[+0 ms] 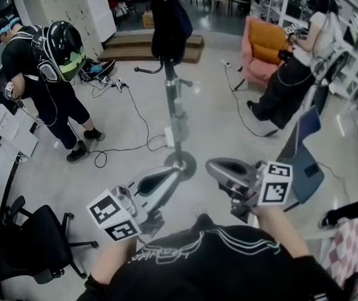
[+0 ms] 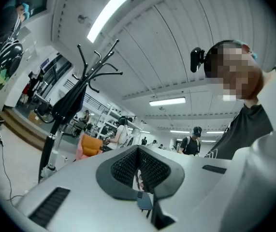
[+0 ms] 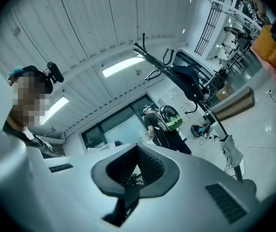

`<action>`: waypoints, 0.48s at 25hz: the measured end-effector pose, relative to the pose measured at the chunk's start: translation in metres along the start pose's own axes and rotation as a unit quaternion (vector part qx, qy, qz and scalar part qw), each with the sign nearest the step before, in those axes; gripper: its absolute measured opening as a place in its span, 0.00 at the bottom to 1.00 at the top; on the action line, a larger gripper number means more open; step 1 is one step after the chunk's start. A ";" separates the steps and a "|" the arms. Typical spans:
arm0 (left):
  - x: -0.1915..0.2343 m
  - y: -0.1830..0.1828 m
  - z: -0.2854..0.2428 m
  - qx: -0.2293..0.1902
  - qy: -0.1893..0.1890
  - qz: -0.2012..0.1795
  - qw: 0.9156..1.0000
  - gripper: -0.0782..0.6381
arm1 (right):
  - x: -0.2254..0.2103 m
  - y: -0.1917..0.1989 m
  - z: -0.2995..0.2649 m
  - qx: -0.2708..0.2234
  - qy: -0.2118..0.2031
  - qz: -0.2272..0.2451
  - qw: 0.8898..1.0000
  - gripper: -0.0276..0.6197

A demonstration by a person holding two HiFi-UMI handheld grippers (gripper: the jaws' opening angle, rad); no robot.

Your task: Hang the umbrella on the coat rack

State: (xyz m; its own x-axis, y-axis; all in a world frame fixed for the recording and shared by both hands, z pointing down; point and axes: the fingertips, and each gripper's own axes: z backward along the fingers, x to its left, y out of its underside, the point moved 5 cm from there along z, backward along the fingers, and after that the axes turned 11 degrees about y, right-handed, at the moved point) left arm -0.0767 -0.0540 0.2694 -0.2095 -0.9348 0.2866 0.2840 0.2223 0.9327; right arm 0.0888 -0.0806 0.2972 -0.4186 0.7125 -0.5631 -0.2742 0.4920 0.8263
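Observation:
The coat rack [image 1: 173,99] stands on the floor ahead of me, its round base [image 1: 182,165] just past my grippers. A black folded umbrella [image 1: 167,24] hangs from its top, curved handle [image 1: 146,69] low on the left. It also shows as a dark bundle, the umbrella [image 2: 70,100], under the hooks [image 2: 96,64] in the left gripper view, and the umbrella [image 3: 186,79] in the right gripper view. My left gripper [image 1: 176,172] [image 2: 138,149] is shut and holds nothing. My right gripper [image 1: 211,165] [image 3: 138,146] looks shut and empty too. Both are held close to my chest, apart from the rack.
A person with a helmet-shaped backpack [image 1: 56,58] stands at the left, another person [image 1: 298,61] at the right by an orange-and-pink armchair [image 1: 260,49]. A black office chair [image 1: 22,237] is near left, a blue chair [image 1: 304,162] near right. Cables [image 1: 135,121] lie on the floor.

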 end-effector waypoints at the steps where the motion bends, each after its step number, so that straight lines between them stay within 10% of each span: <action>1: -0.002 -0.001 0.003 -0.006 0.001 0.003 1.000 0.11 | 0.002 0.001 0.000 0.000 0.000 0.000 1.000 0.06; 12: -0.018 0.009 0.016 -0.002 0.000 0.005 1.000 0.10 | 0.015 0.019 0.005 0.002 0.008 -0.003 1.000 0.06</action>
State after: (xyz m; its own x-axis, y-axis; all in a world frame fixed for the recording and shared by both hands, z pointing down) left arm -0.0850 -0.0307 0.2765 -0.2067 -0.9324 0.2966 0.2906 0.2309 0.9286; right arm 0.0812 -0.0582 0.3042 -0.4313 0.7015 -0.5673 -0.2732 0.4977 0.8232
